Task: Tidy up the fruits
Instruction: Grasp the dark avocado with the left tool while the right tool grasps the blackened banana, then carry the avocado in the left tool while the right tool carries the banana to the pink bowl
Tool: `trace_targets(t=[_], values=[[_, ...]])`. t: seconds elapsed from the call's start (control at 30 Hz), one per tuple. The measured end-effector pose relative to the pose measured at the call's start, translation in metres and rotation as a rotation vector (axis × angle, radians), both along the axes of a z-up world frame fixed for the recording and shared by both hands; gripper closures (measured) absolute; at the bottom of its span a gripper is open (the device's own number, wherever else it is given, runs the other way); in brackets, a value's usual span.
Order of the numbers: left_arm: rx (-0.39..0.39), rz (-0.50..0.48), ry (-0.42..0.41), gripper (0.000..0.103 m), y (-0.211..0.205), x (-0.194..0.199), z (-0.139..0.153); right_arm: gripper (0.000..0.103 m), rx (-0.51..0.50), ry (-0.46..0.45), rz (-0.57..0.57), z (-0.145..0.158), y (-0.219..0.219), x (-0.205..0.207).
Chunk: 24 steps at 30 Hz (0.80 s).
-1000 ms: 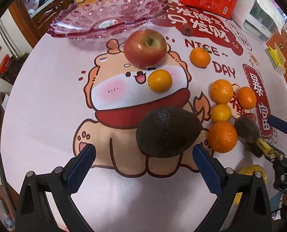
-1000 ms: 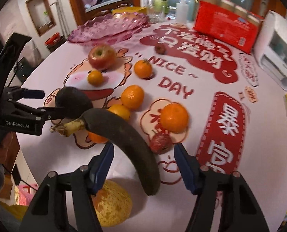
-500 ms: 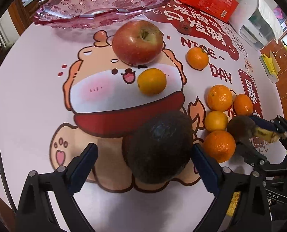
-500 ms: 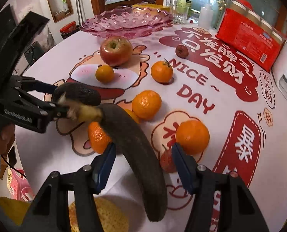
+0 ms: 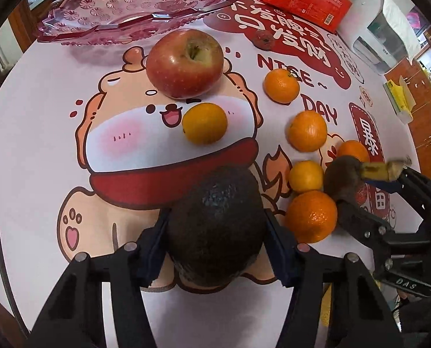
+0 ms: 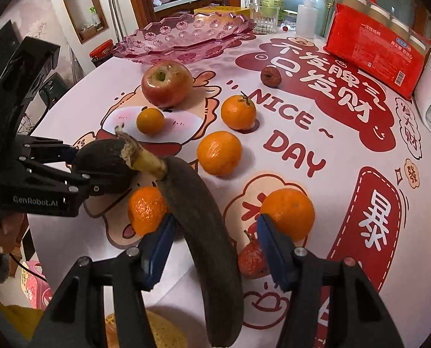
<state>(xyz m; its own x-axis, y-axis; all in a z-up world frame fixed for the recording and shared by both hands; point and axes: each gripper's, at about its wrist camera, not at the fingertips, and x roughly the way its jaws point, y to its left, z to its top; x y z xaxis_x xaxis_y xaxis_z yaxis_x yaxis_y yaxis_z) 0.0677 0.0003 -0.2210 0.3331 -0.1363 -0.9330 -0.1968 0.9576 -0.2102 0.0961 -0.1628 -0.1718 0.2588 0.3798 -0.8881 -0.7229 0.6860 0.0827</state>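
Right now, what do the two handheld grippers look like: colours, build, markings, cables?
Both are black frames with silver pivot screws and two fingers faced with dark blue pads. The left gripper carries "GenRobot.AI" in pale lettering on its side, seen from the right wrist view, and a black cable runs past it. The right gripper shows "DAS" lettering on its body in the left wrist view. No sleeve is clearly visible.

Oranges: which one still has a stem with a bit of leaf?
The orange just left of the printed "NICE", right of the apple. A dark stem sticks up from its top; the other oranges show none.
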Motion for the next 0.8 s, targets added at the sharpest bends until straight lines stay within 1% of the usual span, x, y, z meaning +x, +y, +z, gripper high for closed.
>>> trace_targets(t=[0.03, 0.07, 0.2, 0.3, 0.43, 0.57, 0.7, 0.8], values=[[0.003, 0.0, 0.002, 0.045, -0.001, -0.001, 0.0, 0.066, 0.007, 0.01, 0.004, 0.0, 0.001, 0.001], [0.005, -0.001, 0.005, 0.045, -0.002, -0.002, 0.0, 0.072, 0.014, 0.032, 0.011, -0.001, 0.002, 0.001], [0.005, 0.005, 0.017, 0.045, -0.001, -0.008, 0.0, 0.073, -0.004, 0.014, -0.006, 0.0, 0.005, -0.002], [0.004, 0.013, 0.024, 0.045, 0.001, -0.015, 0.0, 0.074, 0.005, 0.014, -0.021, 0.002, 0.002, -0.003], [0.008, 0.022, 0.017, 0.045, 0.005, -0.025, 0.006, 0.075, 0.032, 0.006, -0.038, 0.012, -0.002, -0.003], [0.025, 0.026, -0.019, 0.045, 0.009, -0.033, 0.024, 0.075, 0.052, -0.014, -0.059, 0.025, -0.004, -0.005], [0.057, 0.028, -0.068, 0.045, 0.012, -0.038, 0.053, 0.076, 0.094, -0.028, -0.098, 0.043, -0.006, -0.004], [0.087, 0.039, -0.112, 0.045, 0.018, -0.042, 0.082, 0.076, 0.127, -0.039, -0.118, 0.058, -0.005, -0.003]])
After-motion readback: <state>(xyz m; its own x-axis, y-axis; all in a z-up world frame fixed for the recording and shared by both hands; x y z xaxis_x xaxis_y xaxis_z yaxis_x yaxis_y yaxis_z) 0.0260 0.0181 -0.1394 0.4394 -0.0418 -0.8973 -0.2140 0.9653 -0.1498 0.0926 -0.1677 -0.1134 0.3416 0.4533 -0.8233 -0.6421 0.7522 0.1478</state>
